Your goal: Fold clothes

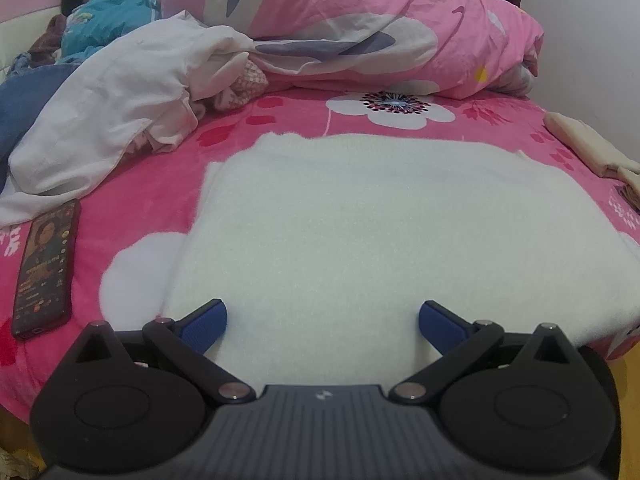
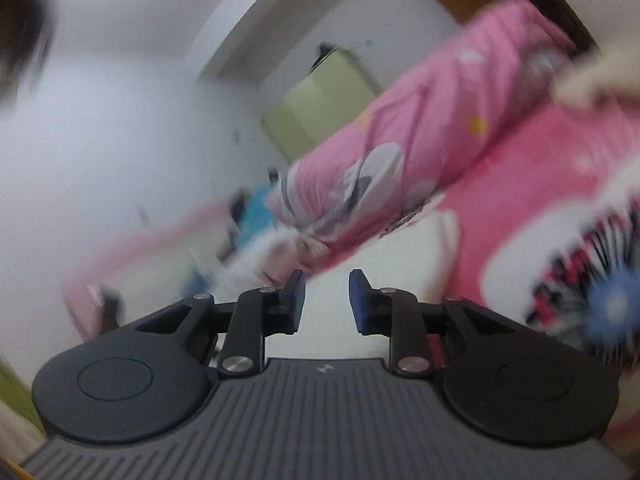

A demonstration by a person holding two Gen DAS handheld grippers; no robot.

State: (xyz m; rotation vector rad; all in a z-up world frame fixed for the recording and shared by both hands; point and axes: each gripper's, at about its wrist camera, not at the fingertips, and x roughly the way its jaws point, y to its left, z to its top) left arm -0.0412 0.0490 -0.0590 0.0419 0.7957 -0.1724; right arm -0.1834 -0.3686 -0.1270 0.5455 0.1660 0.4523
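With both the left gripper (image 1: 323, 317) and right gripper (image 2: 327, 300) released and holding nothing, the white sweater (image 1: 380, 216) on the bed (image 1: 132, 184) may wrinkle if grabbed carelessly.

One white sweater (image 1: 392, 232) lies spread on one bed (image 1: 132, 200). One phone (image 1: 44, 268) sits at its left. One rolled pink quilt (image 1: 360, 28) lies across the back, with one loose heap of white clothes (image 1: 116, 108) beside it and one folded beige pile (image 1: 592, 148) at the right edge. One person (image 1: 108, 12) lies at the far corner. Two grippers: left gripper (image 1: 322, 316), right gripper (image 2: 327, 300)
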